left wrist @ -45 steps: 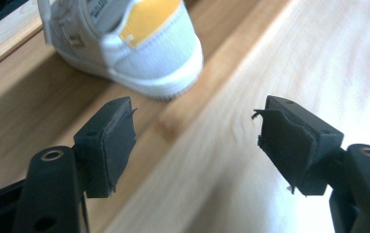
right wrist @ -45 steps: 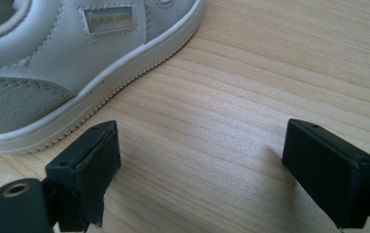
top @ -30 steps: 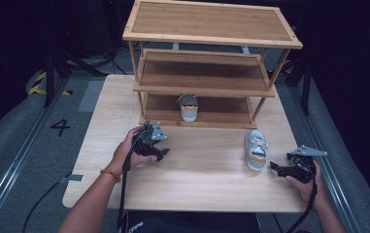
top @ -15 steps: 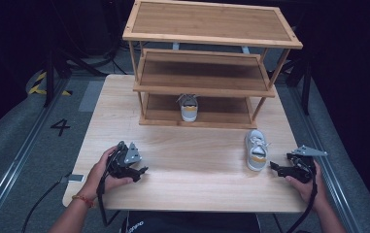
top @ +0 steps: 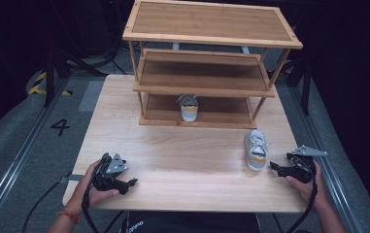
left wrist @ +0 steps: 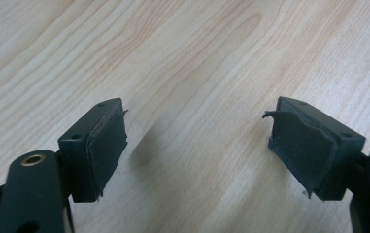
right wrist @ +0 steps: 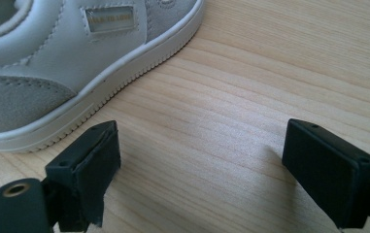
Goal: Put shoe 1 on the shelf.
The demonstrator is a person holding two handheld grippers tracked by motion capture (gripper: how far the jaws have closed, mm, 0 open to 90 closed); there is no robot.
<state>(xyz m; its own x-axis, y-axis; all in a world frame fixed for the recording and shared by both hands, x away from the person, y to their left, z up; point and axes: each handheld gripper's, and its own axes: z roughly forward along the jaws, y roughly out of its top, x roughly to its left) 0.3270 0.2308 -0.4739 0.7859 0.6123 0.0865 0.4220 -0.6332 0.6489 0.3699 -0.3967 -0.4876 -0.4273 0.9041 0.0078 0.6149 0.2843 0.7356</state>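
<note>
A small white and grey sneaker (top: 256, 150) lies on the wooden table (top: 182, 160) at the right, in front of the rack. Its sole and grey suede side (right wrist: 66, 63) sit just beyond my right gripper's jaws. My right gripper (top: 276, 167) rests open a little to the right of that shoe, empty (right wrist: 197, 165). A second matching sneaker (top: 188, 107) stands on the bottom shelf of the wooden shoe rack (top: 207, 87). My left gripper (top: 130, 183) is near the front left edge of the table, open over bare wood (left wrist: 197, 141).
The three-tier rack takes up the back half of the table; its middle and top shelves are bare. Grey floor with a yellow-black strip (top: 39, 82) and a painted number 4 (top: 60, 127) lies to the left. A metal rail (top: 17, 160) runs along the table's left side.
My left gripper has drawn back from the table's middle towards the front left edge. The right gripper and both sneakers have stayed where they were.
</note>
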